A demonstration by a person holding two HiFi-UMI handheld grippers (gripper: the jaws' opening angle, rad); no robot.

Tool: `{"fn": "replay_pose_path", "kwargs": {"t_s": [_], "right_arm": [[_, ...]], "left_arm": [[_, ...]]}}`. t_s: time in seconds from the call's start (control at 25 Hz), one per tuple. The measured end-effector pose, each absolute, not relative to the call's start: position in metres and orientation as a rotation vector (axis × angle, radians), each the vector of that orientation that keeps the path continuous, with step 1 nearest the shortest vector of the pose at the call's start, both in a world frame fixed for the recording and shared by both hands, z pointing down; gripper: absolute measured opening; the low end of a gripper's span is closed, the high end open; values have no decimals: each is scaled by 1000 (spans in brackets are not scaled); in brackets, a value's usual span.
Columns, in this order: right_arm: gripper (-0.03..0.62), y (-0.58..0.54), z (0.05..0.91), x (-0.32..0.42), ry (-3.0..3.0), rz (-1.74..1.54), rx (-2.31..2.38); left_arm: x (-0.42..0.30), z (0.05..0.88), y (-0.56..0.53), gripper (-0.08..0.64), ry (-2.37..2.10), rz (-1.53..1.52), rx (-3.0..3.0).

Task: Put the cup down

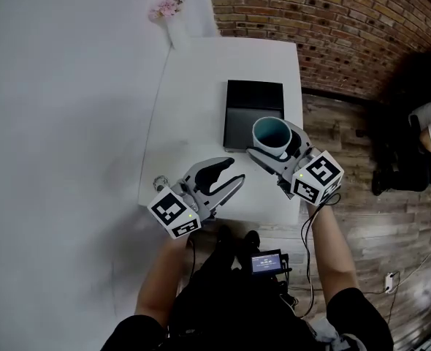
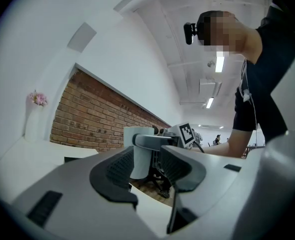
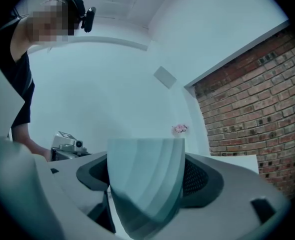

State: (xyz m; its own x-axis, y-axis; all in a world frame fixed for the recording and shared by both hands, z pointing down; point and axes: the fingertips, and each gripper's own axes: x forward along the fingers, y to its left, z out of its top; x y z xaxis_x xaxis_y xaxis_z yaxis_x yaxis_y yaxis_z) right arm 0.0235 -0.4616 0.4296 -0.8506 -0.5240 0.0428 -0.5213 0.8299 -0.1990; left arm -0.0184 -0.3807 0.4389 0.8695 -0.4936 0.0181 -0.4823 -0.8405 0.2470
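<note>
A white cup with a teal inside [image 1: 270, 131] stands upright in my right gripper [image 1: 275, 148], which is shut on its sides. It hangs over the right part of the white table [image 1: 201, 86], by the near corner of a black flat box [image 1: 253, 112]. In the right gripper view the cup [image 3: 142, 159] fills the gap between the two jaws. My left gripper [image 1: 234, 172] is lower left of the cup, open and empty. In the left gripper view the cup [image 2: 141, 164] shows beyond the jaws, with a right gripper finger [image 2: 150, 140] across it.
A white vase with pink flowers [image 1: 166, 12] stands at the table's far left corner. A brick wall [image 1: 332, 20] runs behind, with wooden floor [image 1: 347, 159] to the right of the table edge. A seated person [image 1: 429, 134] is at the far right.
</note>
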Motion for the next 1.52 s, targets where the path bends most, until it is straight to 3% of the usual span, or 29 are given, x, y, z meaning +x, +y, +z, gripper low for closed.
{"fn": "replay_pose_path", "kwargs": {"t_s": [0.96, 1.52], "right_arm": [[390, -635, 500, -28, 3012, -275, -958], [391, -689, 522, -35, 2989, -263, -1080]], "left_arm": [[-27, 453, -432, 92, -683, -82, 2842], [-37, 467, -448, 83, -766, -93, 2816]]}}
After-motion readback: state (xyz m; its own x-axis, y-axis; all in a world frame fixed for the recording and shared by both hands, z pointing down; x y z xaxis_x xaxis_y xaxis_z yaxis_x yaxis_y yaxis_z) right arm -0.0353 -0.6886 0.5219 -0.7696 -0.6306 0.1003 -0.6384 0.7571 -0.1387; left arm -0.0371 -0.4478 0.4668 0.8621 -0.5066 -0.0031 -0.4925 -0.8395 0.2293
